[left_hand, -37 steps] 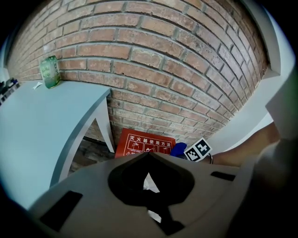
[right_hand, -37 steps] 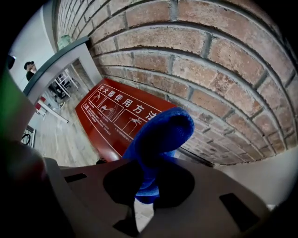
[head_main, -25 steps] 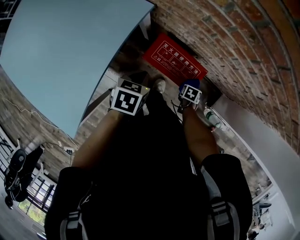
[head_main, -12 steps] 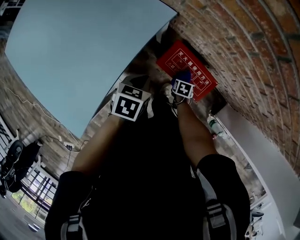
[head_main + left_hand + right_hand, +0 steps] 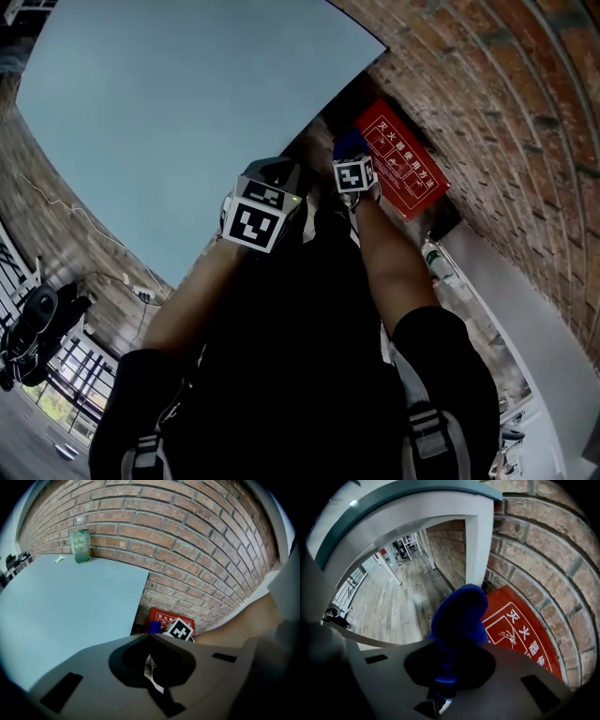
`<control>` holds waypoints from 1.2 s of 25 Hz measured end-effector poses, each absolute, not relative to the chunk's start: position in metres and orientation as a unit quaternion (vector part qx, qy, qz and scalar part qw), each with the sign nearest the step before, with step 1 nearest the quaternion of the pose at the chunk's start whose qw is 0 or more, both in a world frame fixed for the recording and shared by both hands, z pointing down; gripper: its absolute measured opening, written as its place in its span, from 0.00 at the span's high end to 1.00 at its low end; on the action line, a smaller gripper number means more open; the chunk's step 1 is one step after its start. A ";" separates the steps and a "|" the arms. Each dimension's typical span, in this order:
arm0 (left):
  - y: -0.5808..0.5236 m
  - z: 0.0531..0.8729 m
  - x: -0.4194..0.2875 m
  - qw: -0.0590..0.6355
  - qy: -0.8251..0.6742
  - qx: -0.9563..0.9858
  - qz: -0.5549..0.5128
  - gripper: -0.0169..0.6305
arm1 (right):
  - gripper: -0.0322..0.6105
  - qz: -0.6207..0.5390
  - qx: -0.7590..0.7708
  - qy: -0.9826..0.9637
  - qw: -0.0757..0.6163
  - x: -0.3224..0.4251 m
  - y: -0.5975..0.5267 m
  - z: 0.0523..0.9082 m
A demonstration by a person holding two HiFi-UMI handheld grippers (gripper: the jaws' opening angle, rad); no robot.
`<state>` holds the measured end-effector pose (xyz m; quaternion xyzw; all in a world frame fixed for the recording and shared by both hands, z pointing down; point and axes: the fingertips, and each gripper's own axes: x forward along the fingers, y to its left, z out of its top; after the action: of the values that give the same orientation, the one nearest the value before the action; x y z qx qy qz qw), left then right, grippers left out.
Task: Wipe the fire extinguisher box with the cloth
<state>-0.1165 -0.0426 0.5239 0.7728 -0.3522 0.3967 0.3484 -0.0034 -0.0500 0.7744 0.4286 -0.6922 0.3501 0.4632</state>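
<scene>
The red fire extinguisher box (image 5: 405,161) with white print lies flat at the foot of the brick wall, beside the table's leg (image 5: 479,545). My right gripper (image 5: 350,157) is shut on a blue cloth (image 5: 457,616), which bulges out of its jaws just over the box's (image 5: 524,634) near-left corner. Whether the cloth touches the lid cannot be told. From the left gripper view, the box (image 5: 161,617), the cloth (image 5: 154,627) and the right gripper's marker cube (image 5: 179,630) show beyond my left gripper (image 5: 150,638). That gripper is shut with nothing held, and hangs back to the left (image 5: 274,176).
A blue-grey table top (image 5: 187,112) overhangs on the left, with a green bottle (image 5: 80,545) standing on it against the brick wall (image 5: 187,536). Another bottle (image 5: 435,260) lies on the floor right of the box. Wooden floor (image 5: 398,597) runs under the table.
My right gripper has carried the blue cloth across the box from its right part to its left end. The left gripper has hardly moved.
</scene>
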 end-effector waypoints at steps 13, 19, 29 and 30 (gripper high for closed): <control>-0.051 0.523 -0.133 0.337 -0.335 0.777 0.413 0.98 | 0.87 0.384 0.498 -0.657 0.415 0.033 -0.122 0.772; -0.045 0.522 -0.129 0.330 -0.330 0.776 0.425 0.98 | 0.87 0.419 0.540 -0.627 0.374 0.058 -0.137 0.762; -0.038 0.518 -0.081 0.317 -0.312 0.792 0.419 0.98 | 0.87 0.412 0.557 -0.587 0.418 0.159 -0.069 0.764; -0.037 0.518 -0.077 0.316 -0.311 0.792 0.419 0.98 | 0.87 0.414 0.561 -0.582 0.419 0.171 -0.059 0.764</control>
<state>-0.0765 -0.0370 0.5183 0.7924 -0.3109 0.4190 0.3161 0.1707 -0.0593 0.7642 0.5607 -0.5820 0.4138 0.4192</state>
